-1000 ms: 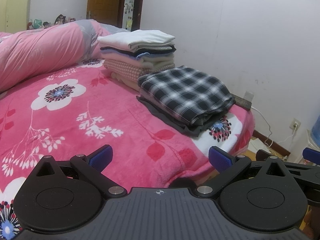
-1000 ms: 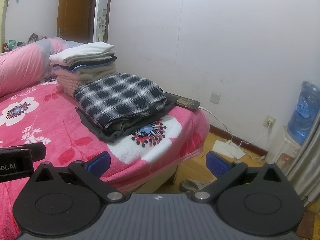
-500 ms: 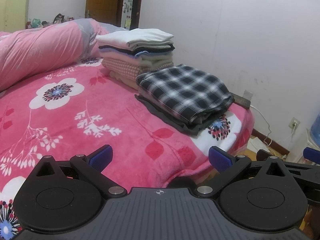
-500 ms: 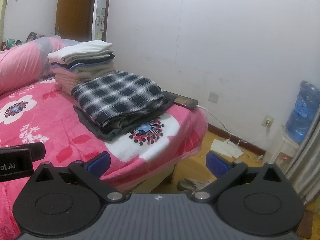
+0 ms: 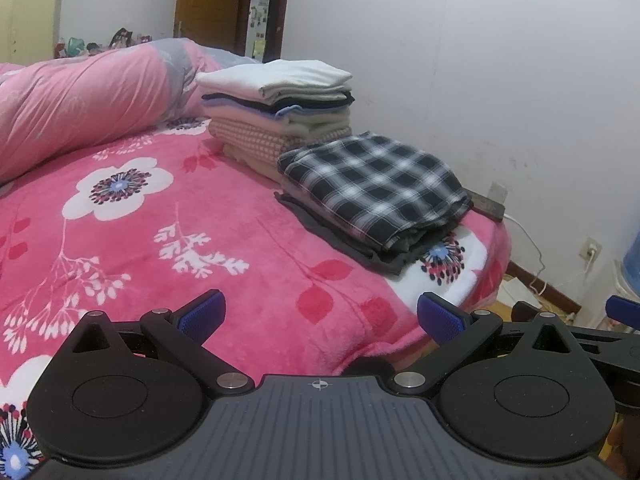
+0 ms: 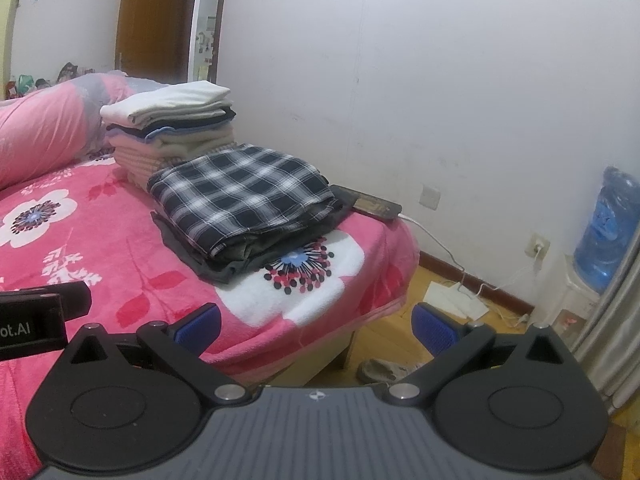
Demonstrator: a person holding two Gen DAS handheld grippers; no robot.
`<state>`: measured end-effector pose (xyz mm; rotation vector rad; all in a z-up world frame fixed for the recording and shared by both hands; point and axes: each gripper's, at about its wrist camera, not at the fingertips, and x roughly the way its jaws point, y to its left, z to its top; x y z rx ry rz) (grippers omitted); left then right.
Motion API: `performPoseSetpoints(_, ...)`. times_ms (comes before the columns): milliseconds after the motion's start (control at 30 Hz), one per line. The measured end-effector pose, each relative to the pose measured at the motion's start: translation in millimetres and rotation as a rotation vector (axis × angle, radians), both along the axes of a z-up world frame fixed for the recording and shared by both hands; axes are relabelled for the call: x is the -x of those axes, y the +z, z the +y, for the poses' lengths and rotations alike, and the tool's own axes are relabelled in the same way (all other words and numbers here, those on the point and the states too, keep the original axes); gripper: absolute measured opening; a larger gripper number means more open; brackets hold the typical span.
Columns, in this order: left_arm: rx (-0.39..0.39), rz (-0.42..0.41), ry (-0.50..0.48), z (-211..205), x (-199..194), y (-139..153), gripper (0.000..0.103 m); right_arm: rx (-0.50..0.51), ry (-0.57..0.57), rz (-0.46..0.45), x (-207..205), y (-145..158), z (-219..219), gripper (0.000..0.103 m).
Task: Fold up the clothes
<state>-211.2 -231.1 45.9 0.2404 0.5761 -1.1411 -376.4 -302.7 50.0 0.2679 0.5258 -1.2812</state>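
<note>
A folded black-and-white plaid garment (image 5: 376, 184) (image 6: 240, 196) lies on top of darker folded clothes near the bed's corner. Behind it stands a taller stack of folded clothes (image 5: 280, 108) (image 6: 172, 128) with a white piece on top. My left gripper (image 5: 318, 316) hangs open over the pink blanket, well short of the plaid pile, with nothing between its blue pads. My right gripper (image 6: 316, 324) is open too, above the bed's edge and the floor, holding nothing. The left gripper's body (image 6: 36, 320) shows at the left edge of the right wrist view.
The bed carries a pink floral blanket (image 5: 160, 220) and a rolled pink duvet (image 5: 72, 104) at the far left. A phone on a white cable (image 6: 376, 206) lies at the bed's corner by the wall. A blue water bottle (image 6: 608, 232) and a shoe (image 6: 384, 370) are on the floor side.
Both views have shifted slightly; the clothes piles sit a little nearer and lower in view. Both grippers stay open and empty.
</note>
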Motion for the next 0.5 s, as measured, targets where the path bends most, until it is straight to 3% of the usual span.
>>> performPoseSetpoints(500, 0.000, -0.001, 0.009, 1.9, -4.5, -0.7, 0.103, -0.001, 0.008, 0.006, -5.8, -0.7, 2.3, 0.103)
